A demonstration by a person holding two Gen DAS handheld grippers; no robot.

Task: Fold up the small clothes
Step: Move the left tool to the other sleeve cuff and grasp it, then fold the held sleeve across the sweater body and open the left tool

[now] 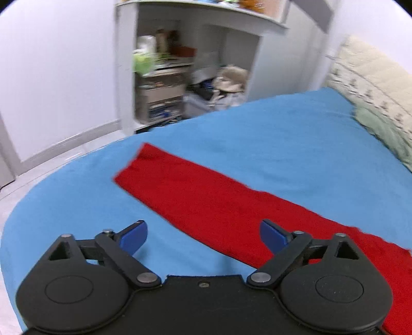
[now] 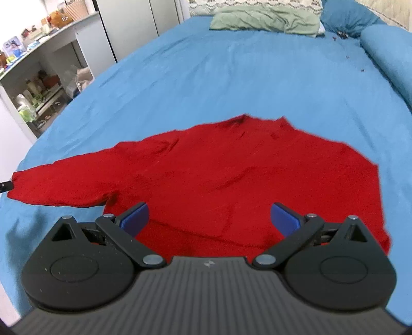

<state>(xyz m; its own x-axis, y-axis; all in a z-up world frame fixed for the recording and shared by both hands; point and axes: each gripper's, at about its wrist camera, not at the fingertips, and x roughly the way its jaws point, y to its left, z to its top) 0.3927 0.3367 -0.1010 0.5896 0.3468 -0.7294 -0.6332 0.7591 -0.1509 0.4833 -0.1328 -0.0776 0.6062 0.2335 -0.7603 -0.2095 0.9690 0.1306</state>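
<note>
A red long-sleeved sweater [image 2: 244,175] lies flat on the blue bed sheet [image 2: 231,77]. In the right wrist view its body fills the middle and one sleeve [image 2: 64,183] stretches out to the left. My right gripper [image 2: 209,219] is open and empty, just above the sweater's near hem. In the left wrist view the same sleeve [image 1: 206,198] runs diagonally from upper left to lower right. My left gripper [image 1: 203,237] is open and empty, hovering over the sleeve's near edge and the blue sheet [image 1: 257,134].
A white shelf unit [image 1: 164,77] full of clutter stands off the bed's far edge. A green pillow [image 2: 265,22] and a blue bolster [image 2: 386,59] lie at the head of the bed. A pale quilted headboard [image 1: 373,85] borders the right side.
</note>
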